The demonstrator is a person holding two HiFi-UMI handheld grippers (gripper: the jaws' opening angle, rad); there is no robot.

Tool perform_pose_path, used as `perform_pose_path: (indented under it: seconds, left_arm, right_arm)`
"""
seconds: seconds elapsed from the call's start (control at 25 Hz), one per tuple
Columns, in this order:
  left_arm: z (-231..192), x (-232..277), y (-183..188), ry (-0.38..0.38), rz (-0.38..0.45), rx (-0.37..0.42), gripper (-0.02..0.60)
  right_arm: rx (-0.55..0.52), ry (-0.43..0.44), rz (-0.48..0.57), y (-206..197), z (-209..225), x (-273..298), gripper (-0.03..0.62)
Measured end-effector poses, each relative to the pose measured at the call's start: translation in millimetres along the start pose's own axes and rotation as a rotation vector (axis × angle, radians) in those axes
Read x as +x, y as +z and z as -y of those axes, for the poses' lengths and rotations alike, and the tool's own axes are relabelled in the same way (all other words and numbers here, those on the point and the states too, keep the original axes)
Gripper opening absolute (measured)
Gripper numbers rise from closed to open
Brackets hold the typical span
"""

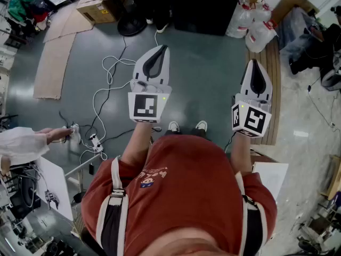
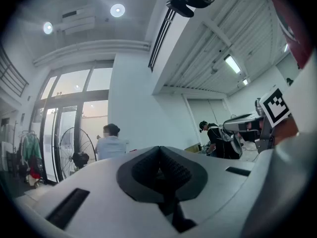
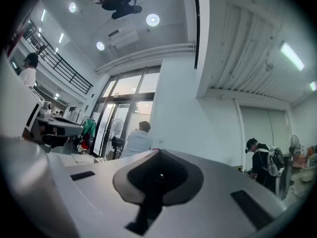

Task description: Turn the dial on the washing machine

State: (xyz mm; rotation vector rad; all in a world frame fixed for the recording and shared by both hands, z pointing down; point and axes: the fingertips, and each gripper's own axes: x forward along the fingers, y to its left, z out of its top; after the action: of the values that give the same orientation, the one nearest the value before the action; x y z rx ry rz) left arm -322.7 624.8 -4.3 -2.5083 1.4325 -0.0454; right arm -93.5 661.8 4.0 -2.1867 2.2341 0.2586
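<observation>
Your left gripper (image 2: 159,157): jaws closed together, nothing between them. Behind it, person (image 2: 110,144) in light shirt stands just beside fan (image 2: 75,155), near glass doors (image 2: 64,118). At right, second person (image 2: 212,139) in dark clothes.

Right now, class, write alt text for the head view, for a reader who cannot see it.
Seen from above, a person in a red shirt holds out a left gripper and a right gripper, both shut and empty, over a grey-green floor. White cables, cardboard sheets and water jugs sit on it; no washing machine shows.
</observation>
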Motion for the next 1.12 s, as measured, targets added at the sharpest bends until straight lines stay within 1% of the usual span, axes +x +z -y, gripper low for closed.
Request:
perform_pose_path:
  seconds: [0.12,0.32,0.52,0.64,0.92,1.04,1.12]
  left_arm:
    - [1,8,3,0.005,0.007,-0.014,0.011]
    - [9,22,-2,0.008,-0.012,-0.005,0.011]
    - [28,41,-2,-0.004,-0.022,-0.018,0.011]
    - [40,53,-9,-0.015,-0.037,-0.022,0.011]
    - [76,85,-13,-0.037,-0.061,-0.007,0.011]
    - [92,98,-14,-0.029,-0.059,0.002,0.011]
    - [102,106,-12,-0.018,-0.051,-0.006,0.011]
  right_arm:
    - [0.002,-0.002,-0.006,-3,5,7,0.008]
    - [0.012,-0.001,-0.019,-12,19,15,0.008]
    - [0.028,-0.014,-0.031,-22,41,20,0.008]
    - [0.045,-0.025,-0.033,-31,55,23,0.008]
    - [0.068,-0.025,-0.043,-47,96,28,0.008]
    - [0.071,-0.023,-0.04,-53,115,31,0.008]
    - [0.073,-0.023,-0.041,-57,128,34,0.008]
